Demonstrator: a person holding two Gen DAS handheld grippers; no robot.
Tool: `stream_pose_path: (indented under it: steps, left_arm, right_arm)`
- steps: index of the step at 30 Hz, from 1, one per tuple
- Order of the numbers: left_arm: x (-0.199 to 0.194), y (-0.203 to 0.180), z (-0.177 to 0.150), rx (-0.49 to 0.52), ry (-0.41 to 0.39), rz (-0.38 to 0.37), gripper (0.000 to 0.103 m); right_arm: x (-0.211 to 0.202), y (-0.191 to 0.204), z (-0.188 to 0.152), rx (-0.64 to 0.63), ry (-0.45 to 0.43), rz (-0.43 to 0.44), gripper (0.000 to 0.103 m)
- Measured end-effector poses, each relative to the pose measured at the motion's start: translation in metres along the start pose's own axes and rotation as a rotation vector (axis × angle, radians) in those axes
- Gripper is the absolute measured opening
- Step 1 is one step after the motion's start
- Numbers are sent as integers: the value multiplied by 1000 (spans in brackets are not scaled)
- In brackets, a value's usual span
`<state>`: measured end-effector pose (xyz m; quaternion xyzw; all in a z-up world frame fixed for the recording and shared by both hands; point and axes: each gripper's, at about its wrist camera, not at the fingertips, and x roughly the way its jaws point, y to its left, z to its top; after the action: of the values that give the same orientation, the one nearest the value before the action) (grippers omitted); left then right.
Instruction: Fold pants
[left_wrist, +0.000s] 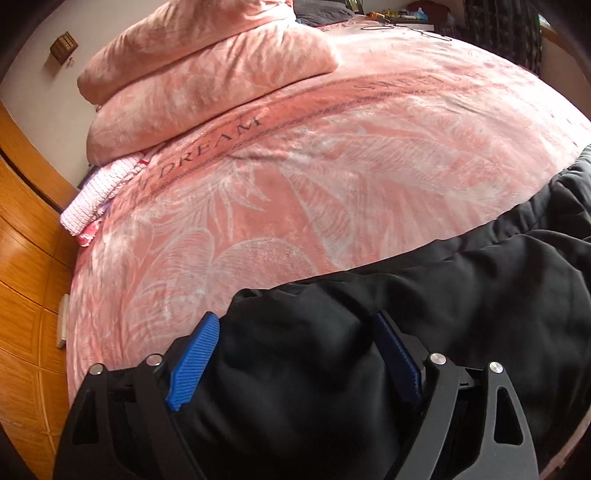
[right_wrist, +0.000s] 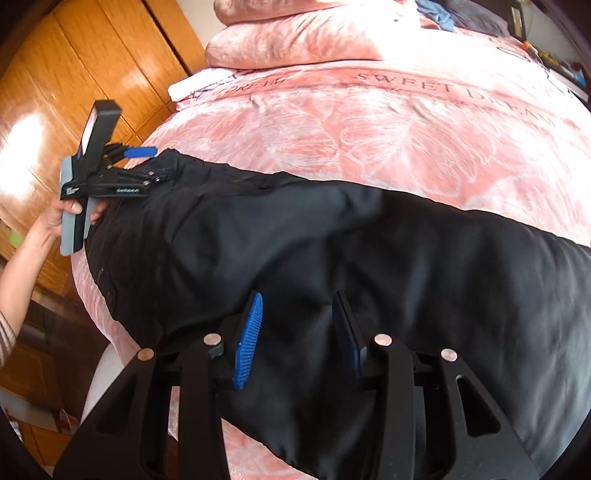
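Note:
Black pants lie spread across the near side of a bed covered by a pink blanket; they also fill the lower right of the left wrist view. My left gripper is open, its blue pads straddling the pants' end near the bed's left edge. In the right wrist view the left gripper shows at that end of the pants, held by a hand. My right gripper is open, its fingers wide apart over the middle of the pants. Whether the pads touch the cloth is unclear.
Pink pillows are stacked at the head of the bed, with a folded pink-white cloth beside them. A wooden wardrobe and wood floor lie left of the bed. Clutter sits beyond the far corner.

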<state>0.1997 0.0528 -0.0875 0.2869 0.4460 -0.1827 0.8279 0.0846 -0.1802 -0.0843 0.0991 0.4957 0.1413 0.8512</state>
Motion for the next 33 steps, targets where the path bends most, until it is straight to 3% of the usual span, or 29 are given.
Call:
stream_pose_path:
  steps: [1, 2, 3, 4, 5, 7, 9, 11, 13, 18, 22, 27, 33]
  left_arm:
    - [5, 3, 1, -11, 7, -1, 92]
    - [9, 8, 2, -37, 20, -22, 87]
    - [14, 14, 1, -80, 33, -78, 78]
    - [19, 20, 1, -128, 52, -105, 62]
    - [22, 27, 0, -170, 66, -111, 47]
    - [21, 44, -3, -260, 67, -150, 26]
    - [16, 60, -8, -347, 58, -195, 17]
    - [7, 63, -10, -372, 14, -173, 14]
    - [-1, 57, -9, -356, -37, -116, 14]
    - [11, 47, -7, -327, 17, -67, 22]
    - [-25, 52, -11, -352, -51, -49, 66]
    - [-63, 57, -45, -397, -80, -14, 67]
    - [-64, 33, -86, -459, -45, -35, 66]
  right_arm:
    - [1, 1, 0, -3, 6, -2, 40]
    - [2, 1, -1, -1, 12, -4, 40]
    - [4, 0, -1, 3, 18, -5, 41]
    - [5, 0, -3, 9, 22, -5, 41]
    - [6, -2, -3, 17, 25, -3, 40]
    - [8, -3, -4, 29, 24, 2, 40]
    - [9, -5, -5, 34, 17, -2, 40]
    - [10, -7, -4, 47, 8, 3, 39]
    - [14, -10, -2, 63, 12, -5, 39]
    - [20, -12, -2, 61, 24, -29, 38]
    - [7, -11, -5, 68, 10, -28, 43]
    - [-1, 14, -5, 20, -20, -20, 43]
    - [12, 54, 9, -8, 1, 45, 43]
